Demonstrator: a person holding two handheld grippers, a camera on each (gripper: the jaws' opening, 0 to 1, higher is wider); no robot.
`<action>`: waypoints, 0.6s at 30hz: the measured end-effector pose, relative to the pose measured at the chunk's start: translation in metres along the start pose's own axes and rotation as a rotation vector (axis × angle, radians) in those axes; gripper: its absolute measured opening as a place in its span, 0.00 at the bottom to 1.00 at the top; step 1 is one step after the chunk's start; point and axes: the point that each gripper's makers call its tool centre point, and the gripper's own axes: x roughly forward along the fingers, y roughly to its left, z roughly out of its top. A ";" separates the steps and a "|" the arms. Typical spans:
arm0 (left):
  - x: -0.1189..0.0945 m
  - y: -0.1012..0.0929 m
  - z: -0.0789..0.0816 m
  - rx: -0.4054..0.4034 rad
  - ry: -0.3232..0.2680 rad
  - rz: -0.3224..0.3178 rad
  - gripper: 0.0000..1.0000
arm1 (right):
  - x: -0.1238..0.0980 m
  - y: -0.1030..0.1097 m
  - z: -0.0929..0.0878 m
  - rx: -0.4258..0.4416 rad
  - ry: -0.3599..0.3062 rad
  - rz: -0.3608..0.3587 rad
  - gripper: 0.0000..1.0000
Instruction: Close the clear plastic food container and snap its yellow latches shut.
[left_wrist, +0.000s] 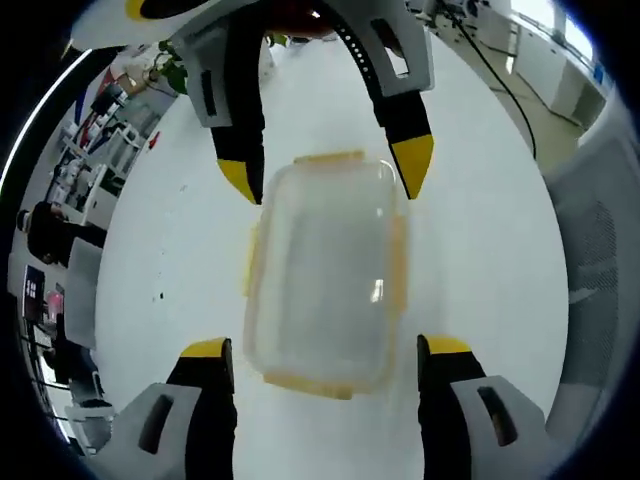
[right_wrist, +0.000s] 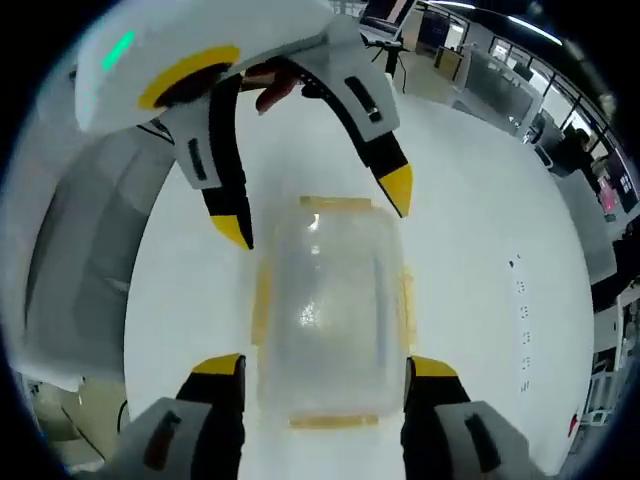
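The clear plastic food container (left_wrist: 325, 270) lies flat on the white table (left_wrist: 160, 260) with its lid resting on top. Yellow latches (left_wrist: 398, 255) run along its four sides; I cannot tell whether they are snapped down. My left gripper (left_wrist: 326, 347) is open, its yellow-tipped jaws straddling the container's near end. Opposite it, my right gripper (left_wrist: 326, 172) is open over the far end. In the right gripper view the container (right_wrist: 330, 310) sits between the open right gripper (right_wrist: 325, 366) and the open left gripper (right_wrist: 315, 208). Nothing is gripped.
A grey chair (left_wrist: 600, 250) stands beside the table, also seen as the chair (right_wrist: 80, 260) in the right gripper view. A hand (right_wrist: 275, 85) holds the left gripper. Office desks and seated people (left_wrist: 50, 250) lie beyond the table edge. Bare table surrounds the container.
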 end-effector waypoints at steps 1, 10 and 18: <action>0.001 0.001 0.000 -0.004 0.002 0.000 0.74 | 0.001 -0.001 -0.001 0.003 -0.003 -0.006 0.63; 0.014 0.003 -0.010 -0.008 0.036 -0.006 0.82 | 0.009 -0.002 -0.015 0.024 0.003 -0.026 0.72; 0.022 0.002 -0.007 -0.002 0.040 -0.014 0.83 | 0.016 -0.007 -0.018 0.040 -0.002 -0.037 0.71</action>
